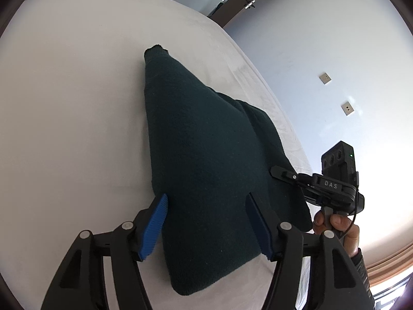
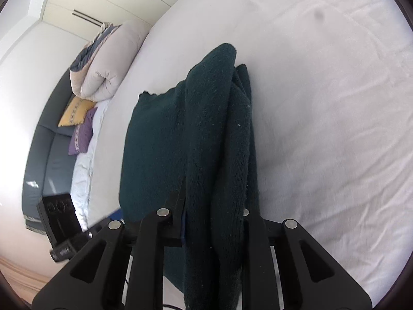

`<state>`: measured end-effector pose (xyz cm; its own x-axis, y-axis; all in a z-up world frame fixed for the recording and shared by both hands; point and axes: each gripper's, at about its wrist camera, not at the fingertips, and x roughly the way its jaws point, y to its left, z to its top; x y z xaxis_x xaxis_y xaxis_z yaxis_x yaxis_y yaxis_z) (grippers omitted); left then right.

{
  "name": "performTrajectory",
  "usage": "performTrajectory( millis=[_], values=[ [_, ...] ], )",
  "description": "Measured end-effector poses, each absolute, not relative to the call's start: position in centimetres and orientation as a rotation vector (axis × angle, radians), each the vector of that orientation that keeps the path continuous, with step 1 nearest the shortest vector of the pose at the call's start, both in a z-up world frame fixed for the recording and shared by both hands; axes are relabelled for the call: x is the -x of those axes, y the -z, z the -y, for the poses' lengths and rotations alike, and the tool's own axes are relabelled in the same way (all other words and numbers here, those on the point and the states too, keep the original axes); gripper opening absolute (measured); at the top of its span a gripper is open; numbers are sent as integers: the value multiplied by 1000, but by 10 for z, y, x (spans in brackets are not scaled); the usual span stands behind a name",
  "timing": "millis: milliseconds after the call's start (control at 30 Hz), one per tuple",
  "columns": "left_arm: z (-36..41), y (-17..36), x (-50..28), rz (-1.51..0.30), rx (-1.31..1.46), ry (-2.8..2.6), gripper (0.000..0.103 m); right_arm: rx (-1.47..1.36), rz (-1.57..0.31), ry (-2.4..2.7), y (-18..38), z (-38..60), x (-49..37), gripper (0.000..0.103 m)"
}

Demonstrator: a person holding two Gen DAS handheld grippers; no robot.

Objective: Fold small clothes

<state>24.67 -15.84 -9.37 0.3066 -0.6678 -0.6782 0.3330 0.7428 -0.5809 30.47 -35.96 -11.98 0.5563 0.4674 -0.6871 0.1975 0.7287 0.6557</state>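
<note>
A dark green knitted garment (image 1: 206,149) lies partly folded on the white bed (image 1: 67,118). My left gripper (image 1: 206,201) is open, its blue pads (image 1: 155,222) on either side of the garment's near edge, not pinching it. In the left wrist view my right gripper (image 1: 284,174) grips the garment's right edge. In the right wrist view the right gripper (image 2: 214,206) is shut on a bunched fold of the garment (image 2: 211,134), which drapes over its fingers. The left gripper's body (image 2: 62,222) shows at the lower left there.
The white sheet (image 2: 335,103) spreads to the right of the garment. A rolled duvet (image 2: 108,62), a yellow pillow (image 2: 76,111) and a purple pillow (image 2: 82,134) lie at the grey headboard (image 2: 41,149). A wall with sockets (image 1: 325,78) stands beyond the bed edge.
</note>
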Motion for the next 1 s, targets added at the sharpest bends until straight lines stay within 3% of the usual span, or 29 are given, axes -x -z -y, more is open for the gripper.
performTrajectory(
  millis=[200, 367, 467, 567, 600, 633, 667, 733, 867, 900, 1000],
  values=[
    [160, 109, -253, -1103, 353, 658, 64, -786, -956, -187, 116, 368, -284, 17],
    [156, 115, -251, -1114, 356, 651, 64, -534, -970, -177, 109, 349, -309, 17],
    [159, 113, -254, -1113, 355, 650, 66, -650, -970, -209, 117, 366, -308, 20],
    [159, 111, -255, -1099, 358, 639, 69, -812, -911, -213, 116, 391, -293, 27],
    [157, 111, -256, -1096, 361, 634, 70, -887, -846, -202, 112, 407, -282, 39],
    [156, 111, -258, -1095, 365, 628, 71, -939, -791, -167, 109, 422, -270, 63],
    [155, 111, -260, -1093, 368, 624, 72, -974, -742, -95, 105, 436, -256, 70],
    [156, 108, -266, -1085, 367, 615, 72, -947, -701, -26, 93, 444, -241, 71],
    [164, 101, -283, -1063, 340, 589, 75, -844, -816, -129, 89, 415, -257, 71],
    [168, 101, -287, -1070, 324, 582, 81, -829, -847, -148, 93, 407, -264, 71],
    [179, 113, -300, -1129, 306, 577, 81, -825, -965, -164, 125, 389, -279, 71]
  ],
)
